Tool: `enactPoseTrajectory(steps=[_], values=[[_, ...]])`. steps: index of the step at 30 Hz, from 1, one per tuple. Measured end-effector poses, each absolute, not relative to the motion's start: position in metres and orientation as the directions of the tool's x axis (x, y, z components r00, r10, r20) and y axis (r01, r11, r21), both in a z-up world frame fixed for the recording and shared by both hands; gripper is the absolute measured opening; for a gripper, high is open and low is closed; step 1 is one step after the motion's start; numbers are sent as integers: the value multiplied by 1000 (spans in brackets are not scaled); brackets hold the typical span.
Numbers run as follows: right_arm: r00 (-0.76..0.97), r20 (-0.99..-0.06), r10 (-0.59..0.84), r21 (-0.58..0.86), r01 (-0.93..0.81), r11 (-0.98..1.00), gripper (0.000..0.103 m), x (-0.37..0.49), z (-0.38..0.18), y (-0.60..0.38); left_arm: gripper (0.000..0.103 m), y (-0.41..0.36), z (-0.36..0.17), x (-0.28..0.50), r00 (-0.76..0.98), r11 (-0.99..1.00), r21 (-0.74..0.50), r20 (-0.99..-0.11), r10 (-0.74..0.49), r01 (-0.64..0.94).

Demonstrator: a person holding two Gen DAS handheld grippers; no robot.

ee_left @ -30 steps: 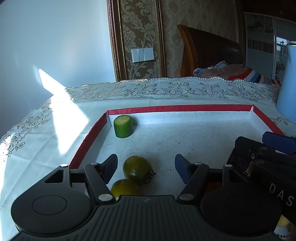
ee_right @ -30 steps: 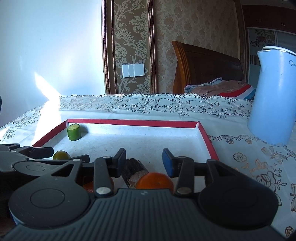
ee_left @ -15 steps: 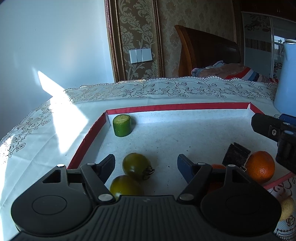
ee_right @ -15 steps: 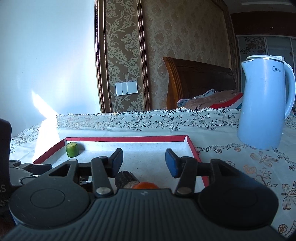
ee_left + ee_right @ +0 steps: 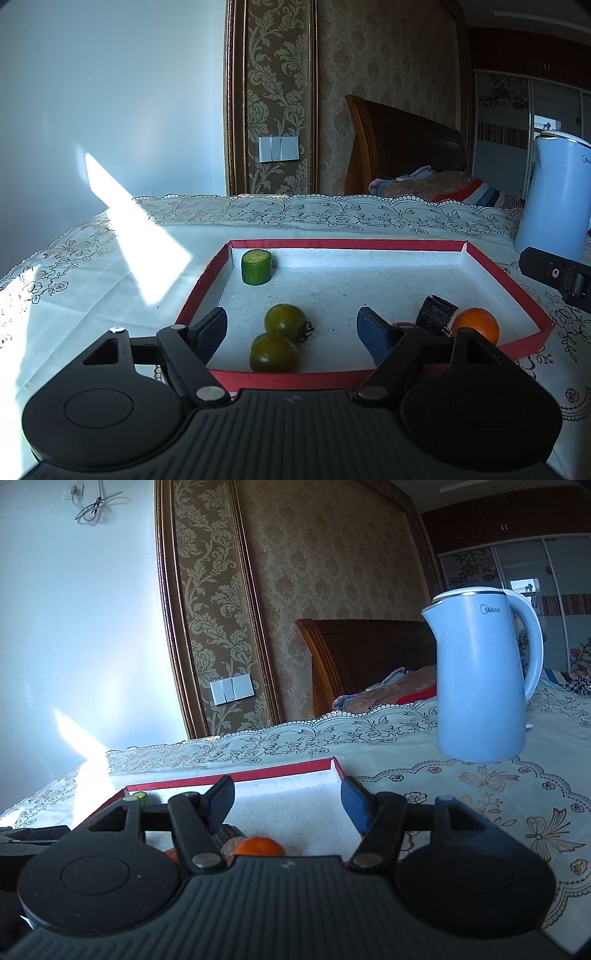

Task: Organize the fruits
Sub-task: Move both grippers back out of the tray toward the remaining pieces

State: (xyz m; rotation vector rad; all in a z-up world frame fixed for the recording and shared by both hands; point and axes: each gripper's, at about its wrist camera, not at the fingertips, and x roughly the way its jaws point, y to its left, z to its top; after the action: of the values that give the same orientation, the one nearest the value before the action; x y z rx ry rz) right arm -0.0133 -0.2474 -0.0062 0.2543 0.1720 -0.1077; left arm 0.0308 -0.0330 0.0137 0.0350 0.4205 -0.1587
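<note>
Left wrist view: tray (image 5: 524, 291) holds two tomatoes (image 5: 285, 320), one orange (image 5: 475, 325), one cucumber piece (image 5: 255, 266); kettle (image 5: 557, 199) beside tray; left tool (image 5: 291, 325) and right tool (image 5: 287, 794) have just been opening, both wide, empty.

Sunlit white wall (image 5: 110, 92), damask wallpaper panel (image 5: 280, 92), wooden headboard (image 5: 402, 147) behind.

The red-rimmed tray (image 5: 509, 284) lies on the tabletop (image 5: 92, 280). In it, two green tomatoes (image 5: 275, 350) touch near its front edge, between the left claw's (image 5: 291, 328) spread, empty fingers (just been opening); a cucumber piece (image 5: 256, 266) stands in its far-left corner, an orange (image 5: 476, 325) front-right.
</note>
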Motion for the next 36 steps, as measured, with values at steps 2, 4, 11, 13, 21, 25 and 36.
enactPoseTrajectory(steps=[2, 4, 11, 13, 21, 25, 36], values=[[979, -186, -84, 265, 132, 955, 62, -15, -7, -253, 79, -25, 14, 17, 900, 984, -9, -404, -164, 175], [978, -187, -87, 281, 139, 950, 69, -16, -8, -256, 79, -21, 10, 6, 901, 983, 11, -403, -163, 183], [977, -204, -57, 313, 120, 942, 71, -23, -8, -260, 81, -1, -1, -18, 868, 978, -43, -454, -203, 206], [975, -219, -27, 314, 97, 944, 71, -29, -9, -262, 81, 0, -3, -21, 861, 973, -41, -458, -220, 227], [925, -364, 105, 211, -28, 977, 71, -32, -20, -243, 81, -10, -5, -30, 866, 964, 23, -444, -229, 266], [912, -395, 109, 170, -44, 984, 69, -36, -21, -236, 81, -11, -6, -28, 860, 964, 26, -457, -224, 265], [898, -419, 139, 107, -103, 989, 57, -26, -18, -203, 81, -5, -10, -17, 840, 979, -5, -513, -176, 202]])
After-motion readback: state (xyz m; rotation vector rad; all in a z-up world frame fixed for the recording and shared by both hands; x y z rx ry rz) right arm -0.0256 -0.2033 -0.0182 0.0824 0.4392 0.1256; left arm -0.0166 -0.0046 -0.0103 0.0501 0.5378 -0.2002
